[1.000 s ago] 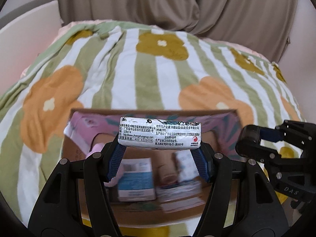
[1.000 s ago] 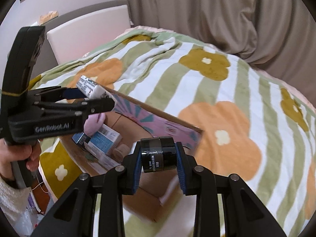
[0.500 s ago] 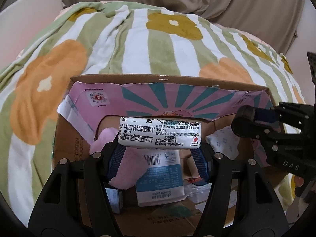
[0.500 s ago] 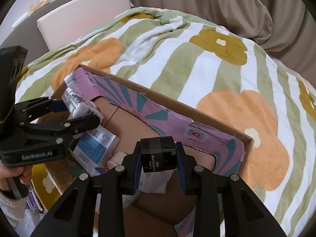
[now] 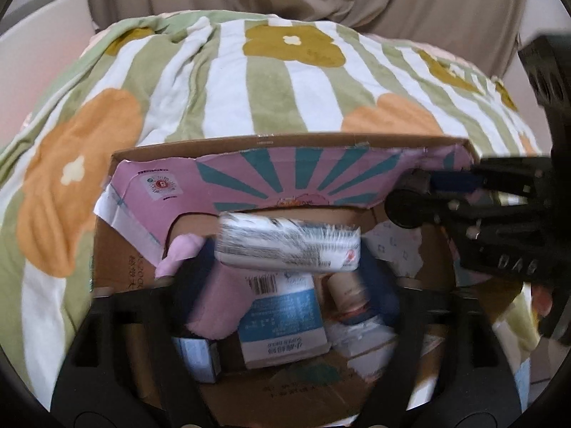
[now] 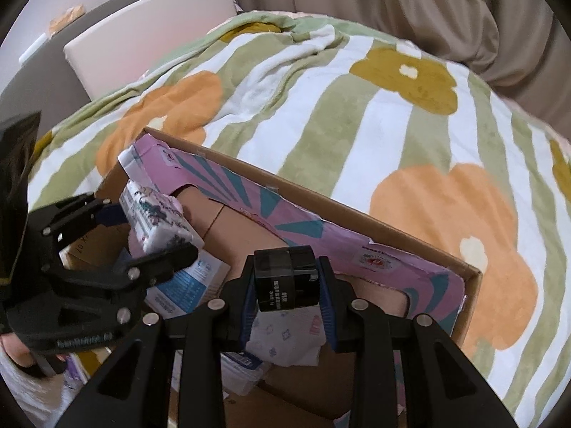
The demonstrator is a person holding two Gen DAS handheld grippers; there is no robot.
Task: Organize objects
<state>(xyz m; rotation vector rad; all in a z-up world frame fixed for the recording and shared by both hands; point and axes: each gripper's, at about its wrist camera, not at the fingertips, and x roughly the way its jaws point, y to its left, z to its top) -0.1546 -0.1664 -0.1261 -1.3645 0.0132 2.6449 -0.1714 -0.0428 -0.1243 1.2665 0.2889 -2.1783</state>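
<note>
Both tools hold items just inside the box rim point(image 6: 357, 210)

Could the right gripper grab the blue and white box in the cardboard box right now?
Probably not: the right gripper is already shut on a black block, and the left gripper with its white packet hangs over the blue and white box.

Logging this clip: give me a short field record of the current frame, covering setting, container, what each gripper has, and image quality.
setting: bed under a striped floral blanket
container: open cardboard box lined with pink printed card, resting on the blanket
box contents: blue and white carton, pink item, small bottle, other packets
left gripper: over the box, white printed packet between its jaws
right gripper: over the box, jaws shut on small black box
image quality: left wrist view motion-blurred; right wrist view sharp
</note>
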